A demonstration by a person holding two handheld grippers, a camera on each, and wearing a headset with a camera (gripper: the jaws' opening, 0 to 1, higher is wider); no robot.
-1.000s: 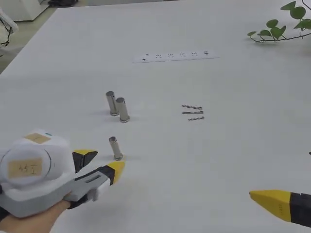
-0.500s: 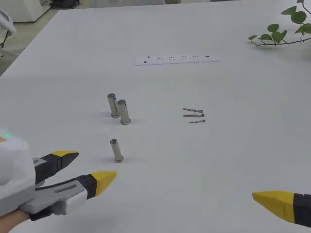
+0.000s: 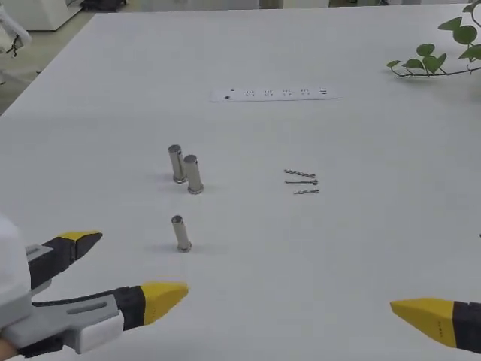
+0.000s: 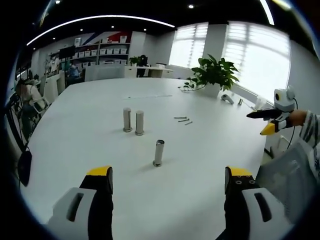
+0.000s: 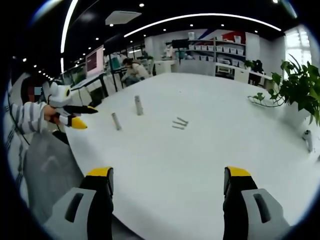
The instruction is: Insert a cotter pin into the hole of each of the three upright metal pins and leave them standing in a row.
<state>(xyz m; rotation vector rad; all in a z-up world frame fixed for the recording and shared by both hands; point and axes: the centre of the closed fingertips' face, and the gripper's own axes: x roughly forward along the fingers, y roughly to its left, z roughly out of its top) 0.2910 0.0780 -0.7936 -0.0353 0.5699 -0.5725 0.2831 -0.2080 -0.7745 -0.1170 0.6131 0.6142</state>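
Three silver cylindrical metal pins (image 3: 193,174) stand upright on the white desk (image 3: 353,248): two just beside each other, the third pin (image 3: 180,233) alone, nearer the person. Three small cotter pins (image 3: 301,182) lie side by side to their right. The yellow-tipped left gripper (image 3: 129,266) and right gripper (image 5: 169,173) hover with jaws spread wide, holding nothing.

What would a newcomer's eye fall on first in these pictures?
Three upright metal pins stand on the white table: two close together, one apart, nearer the open left tongs. Right of them lie three small cotter pins side by side. The yellow-tipped right tongs hang open at the near right.
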